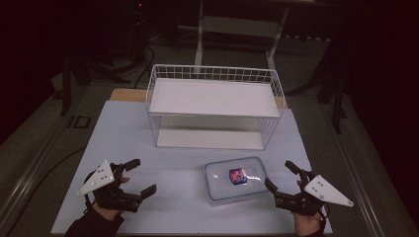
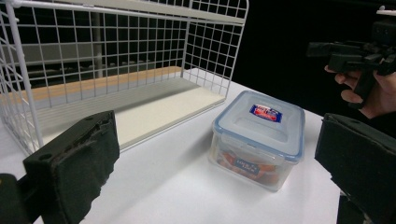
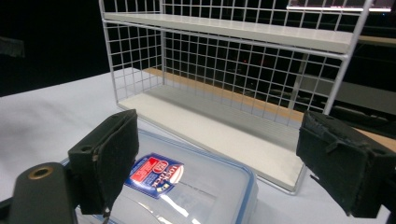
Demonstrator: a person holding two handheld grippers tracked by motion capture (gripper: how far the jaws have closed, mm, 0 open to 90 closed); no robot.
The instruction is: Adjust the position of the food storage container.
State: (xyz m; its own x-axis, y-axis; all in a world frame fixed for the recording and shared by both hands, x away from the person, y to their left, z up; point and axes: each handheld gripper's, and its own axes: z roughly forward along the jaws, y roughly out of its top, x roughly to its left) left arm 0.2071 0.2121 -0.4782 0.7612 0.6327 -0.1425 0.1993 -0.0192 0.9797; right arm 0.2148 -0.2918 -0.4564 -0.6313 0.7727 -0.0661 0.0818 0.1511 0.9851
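Right claw, jaws wide and empty, sits just right of the lidded box on the surface. I judge it nearer than my left claw, also wide, well apart.

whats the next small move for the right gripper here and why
Probably ease the right gripper left to straddle the lidded container's near end. Its jaws stand open and empty just beside the box, and the left gripper sits farther off, also open.
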